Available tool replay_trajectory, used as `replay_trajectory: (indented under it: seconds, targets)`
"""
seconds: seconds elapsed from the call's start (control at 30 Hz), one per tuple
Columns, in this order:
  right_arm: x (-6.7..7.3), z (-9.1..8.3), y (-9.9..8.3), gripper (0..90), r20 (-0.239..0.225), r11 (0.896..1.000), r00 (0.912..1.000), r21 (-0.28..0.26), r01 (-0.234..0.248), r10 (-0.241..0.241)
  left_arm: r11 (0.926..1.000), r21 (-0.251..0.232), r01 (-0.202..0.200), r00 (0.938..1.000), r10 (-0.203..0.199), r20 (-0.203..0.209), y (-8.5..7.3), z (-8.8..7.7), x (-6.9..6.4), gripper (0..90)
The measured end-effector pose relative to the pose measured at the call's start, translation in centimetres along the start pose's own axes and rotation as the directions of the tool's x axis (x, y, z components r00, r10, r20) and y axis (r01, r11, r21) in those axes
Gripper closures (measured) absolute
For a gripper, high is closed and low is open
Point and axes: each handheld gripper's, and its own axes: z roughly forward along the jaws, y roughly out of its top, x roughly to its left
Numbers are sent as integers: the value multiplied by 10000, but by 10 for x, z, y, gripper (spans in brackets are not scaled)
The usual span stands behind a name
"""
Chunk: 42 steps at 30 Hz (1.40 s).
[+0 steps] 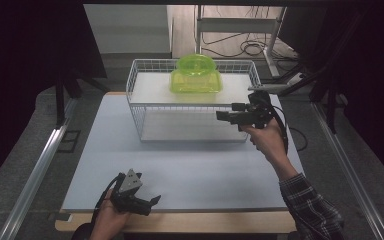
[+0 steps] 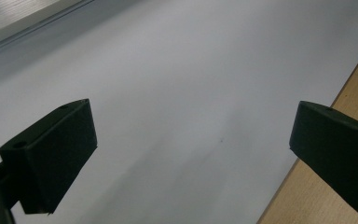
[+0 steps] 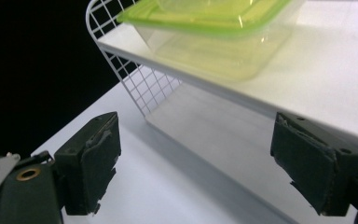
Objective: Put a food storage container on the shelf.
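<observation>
Beyond the black fingers (image 3: 93, 163) of the right gripper (image 1: 226, 112), a translucent lime-green plastic container (image 1: 196, 75) sits on a white wire-grid rack (image 1: 139, 107). The pale grey bench (image 1: 190, 170) has a light wood edge. The sleeve (image 1: 312, 205) is dark plaid.

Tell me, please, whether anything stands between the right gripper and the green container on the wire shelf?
Nothing visible does. The right gripper, open and empty, sits at the front of the wire shelf; the green container rests on the upper board behind it, with open air between them.
</observation>
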Motion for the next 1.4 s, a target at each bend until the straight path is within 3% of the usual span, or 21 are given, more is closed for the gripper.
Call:
replay_trajectory:
  seconds: [0.47, 1.4]
  targets:
    - [-1, 4, -25, 109, -73, 9995, 9998, 268, 185, -183, 10000, 20, -23, 10000, 23, 21, 0, 0, 0, 4]
    - [2, 17, -73, 52, 286, 9965, 9969, 414, 728, -740, 9998, 162, -85, 9999, 84, 58, 0, 1, -1, 5]
